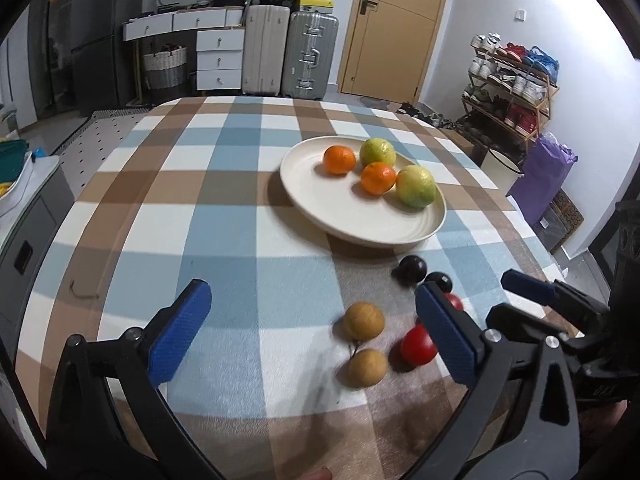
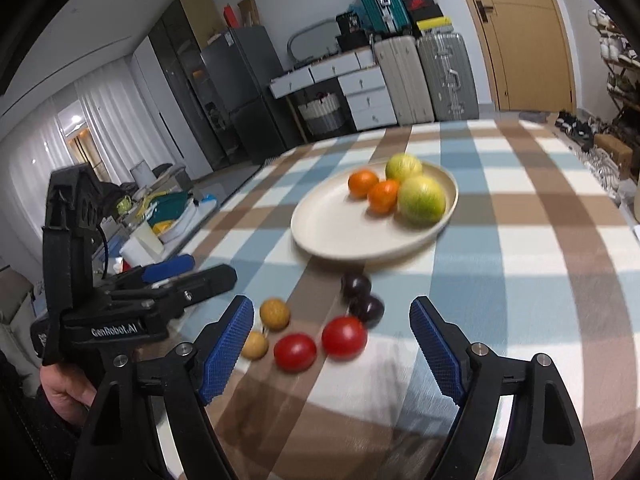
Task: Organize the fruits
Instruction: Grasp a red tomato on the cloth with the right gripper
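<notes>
A checked cloth in blue, brown and white covers the surface [image 1: 224, 216]. On it, toward the far side, sits a cream plate [image 1: 320, 204] carrying two green-yellow fruits [image 1: 416, 186] and two oranges [image 1: 378, 178], all bunched on one half of the plate.

The left gripper [image 1: 312, 328] hovers above the cloth with its blue-padded fingers [image 1: 180, 332] spread wide and nothing between them; from the right wrist view its black body reads "GenRobot.AI" in white, and a hand [image 2: 66, 394] grips it from below. The right gripper [image 2: 332, 350] has its fingers [image 2: 226, 350] well apart too, clamping nothing, with the loose fruit lying on the cloth ahead of them.

Nearer than the plate, small fruit lies in pairs: two red tomatoes [image 2: 344, 336] side by side, two dark plums [image 2: 356, 286] touching just below the plate's rim, and two tan round fruits [image 1: 362, 320] joined by a thin stem.
</notes>
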`<state>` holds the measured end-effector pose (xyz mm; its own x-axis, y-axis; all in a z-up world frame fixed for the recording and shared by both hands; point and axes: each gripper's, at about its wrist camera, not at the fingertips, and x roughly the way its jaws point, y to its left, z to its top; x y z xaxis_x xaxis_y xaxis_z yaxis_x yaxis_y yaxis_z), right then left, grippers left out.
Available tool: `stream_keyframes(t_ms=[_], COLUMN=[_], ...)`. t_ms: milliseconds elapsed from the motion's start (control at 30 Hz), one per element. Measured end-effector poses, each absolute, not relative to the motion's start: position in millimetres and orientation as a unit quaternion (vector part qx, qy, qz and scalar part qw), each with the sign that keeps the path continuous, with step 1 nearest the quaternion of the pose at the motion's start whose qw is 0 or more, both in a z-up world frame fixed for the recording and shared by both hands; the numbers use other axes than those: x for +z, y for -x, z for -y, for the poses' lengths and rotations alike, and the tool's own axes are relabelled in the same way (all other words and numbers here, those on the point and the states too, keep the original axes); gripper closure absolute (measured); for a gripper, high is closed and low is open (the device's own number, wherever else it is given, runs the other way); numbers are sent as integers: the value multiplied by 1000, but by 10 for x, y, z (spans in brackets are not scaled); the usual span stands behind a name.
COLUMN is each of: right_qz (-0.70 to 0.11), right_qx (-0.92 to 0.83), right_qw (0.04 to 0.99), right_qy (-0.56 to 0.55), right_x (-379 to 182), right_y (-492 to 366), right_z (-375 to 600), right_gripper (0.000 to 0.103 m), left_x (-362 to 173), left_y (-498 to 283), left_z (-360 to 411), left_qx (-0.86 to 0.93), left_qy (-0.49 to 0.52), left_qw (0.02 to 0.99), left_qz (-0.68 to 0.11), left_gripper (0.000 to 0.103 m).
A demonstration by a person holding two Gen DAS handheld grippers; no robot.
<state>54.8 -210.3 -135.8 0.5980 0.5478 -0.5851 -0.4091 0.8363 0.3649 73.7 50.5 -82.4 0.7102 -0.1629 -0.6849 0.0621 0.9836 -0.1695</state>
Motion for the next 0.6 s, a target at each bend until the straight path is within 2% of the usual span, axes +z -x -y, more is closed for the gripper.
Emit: stream_keyframes(t_ms=[300, 500, 600], right_qz=[-394, -406, -418], right_qx=[245, 244, 243], right_qw=[879, 874, 868], right_qy=[-111, -108, -110], right_x=[-1588, -1634, -1675], right_y=[-562, -595, -639], right_z=[2117, 2063, 2047], right_gripper=[22, 32, 40], left_x=[-1066, -1115, -1142], left_y=[-653, -637, -627], left_z=[-624, -639, -647], left_qx=[-58, -58, -61], left_qy=[91, 96, 100], left_qw=[912, 914, 913], left_qz=[-395, -391, -391], left_gripper=[1, 1, 1])
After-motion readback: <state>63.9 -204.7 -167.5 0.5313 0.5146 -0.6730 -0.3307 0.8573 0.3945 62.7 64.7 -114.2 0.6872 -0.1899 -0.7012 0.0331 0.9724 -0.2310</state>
